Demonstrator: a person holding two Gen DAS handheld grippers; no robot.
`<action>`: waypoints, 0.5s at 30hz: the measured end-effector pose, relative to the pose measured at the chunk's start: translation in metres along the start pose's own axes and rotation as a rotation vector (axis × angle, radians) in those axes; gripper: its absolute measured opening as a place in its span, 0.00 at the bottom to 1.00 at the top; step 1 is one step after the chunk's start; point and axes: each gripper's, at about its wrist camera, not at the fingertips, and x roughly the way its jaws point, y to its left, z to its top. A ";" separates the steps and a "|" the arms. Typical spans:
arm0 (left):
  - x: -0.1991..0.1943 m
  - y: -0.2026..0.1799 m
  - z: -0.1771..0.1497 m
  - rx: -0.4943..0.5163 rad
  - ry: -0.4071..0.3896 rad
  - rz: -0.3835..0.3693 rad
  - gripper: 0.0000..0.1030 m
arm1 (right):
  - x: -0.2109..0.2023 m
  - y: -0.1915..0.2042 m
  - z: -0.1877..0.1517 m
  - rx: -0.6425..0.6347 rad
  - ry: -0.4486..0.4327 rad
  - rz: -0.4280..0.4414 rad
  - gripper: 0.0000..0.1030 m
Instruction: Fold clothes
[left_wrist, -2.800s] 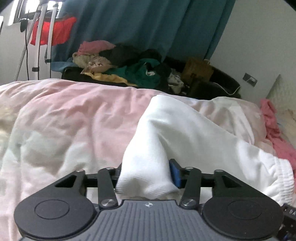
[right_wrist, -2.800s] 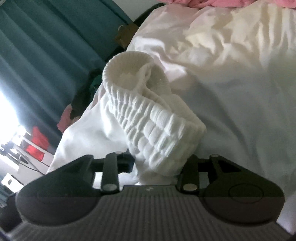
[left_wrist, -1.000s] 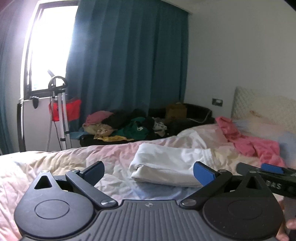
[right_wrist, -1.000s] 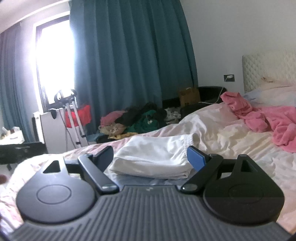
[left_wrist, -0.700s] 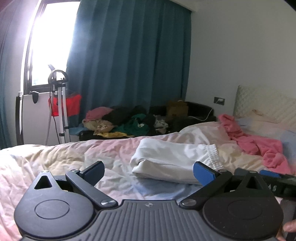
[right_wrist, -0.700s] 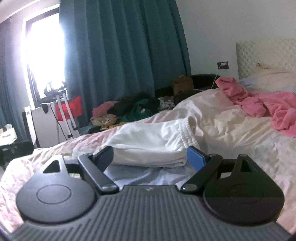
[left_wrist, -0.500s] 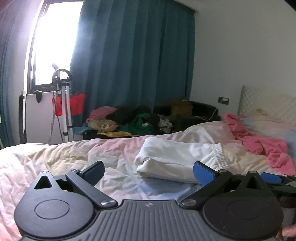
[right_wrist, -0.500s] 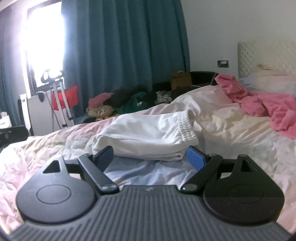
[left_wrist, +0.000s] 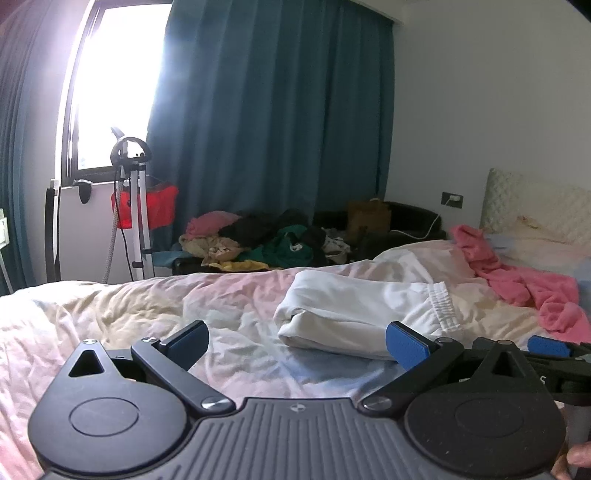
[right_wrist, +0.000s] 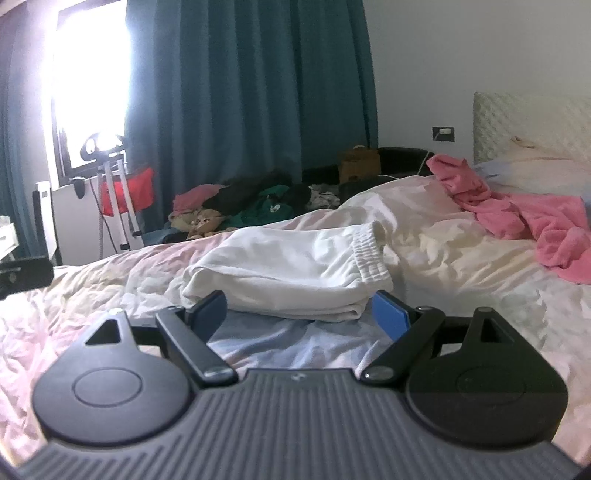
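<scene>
While both views faced the same rumpled pale-pink bed (left_wrist: 155, 306), each framed the folded white cotton garment (left_wrist: 354, 314) differently. Left tongs (left_wrist: 297, 341) were spread wide, holding nothing, and hung above the sheet; the garment lay ahead and right of centre, apart from both blue pads (left_wrist: 406, 345). Left view alone caught the right tongs (left_wrist: 546, 349) at its right edge, with a bit of the person's hand (left_wrist: 576, 459) at the bottom corner. Right tongs (right_wrist: 297, 314) were also spread wide and gripped nothing; in that view the folded white cotton garment (right_wrist: 291, 277) sat dead ahead between the blue pads (right_wrist: 391, 317), near them, contact not discernible. Its elastic waistband (right_wrist: 369, 254) faced right toward the crumpled pink fleece blanket (right_wrist: 524, 218). Right view showed the stacked fold layers at the near edge more clearly. Behind the bed in both: teal curtains (left_wrist: 273, 129), heap of mixed clothes (left_wrist: 258, 240), white metal stand with red cloth (left_wrist: 136, 206).
</scene>
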 end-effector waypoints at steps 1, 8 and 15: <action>0.000 0.000 0.000 -0.002 0.001 0.000 1.00 | 0.000 -0.001 0.000 0.002 0.000 -0.002 0.85; -0.004 -0.003 -0.002 -0.001 -0.006 -0.004 1.00 | 0.000 0.001 0.000 -0.005 0.005 -0.003 0.85; -0.004 -0.002 -0.002 -0.010 -0.006 0.001 1.00 | -0.001 0.003 -0.002 -0.012 0.008 -0.005 0.85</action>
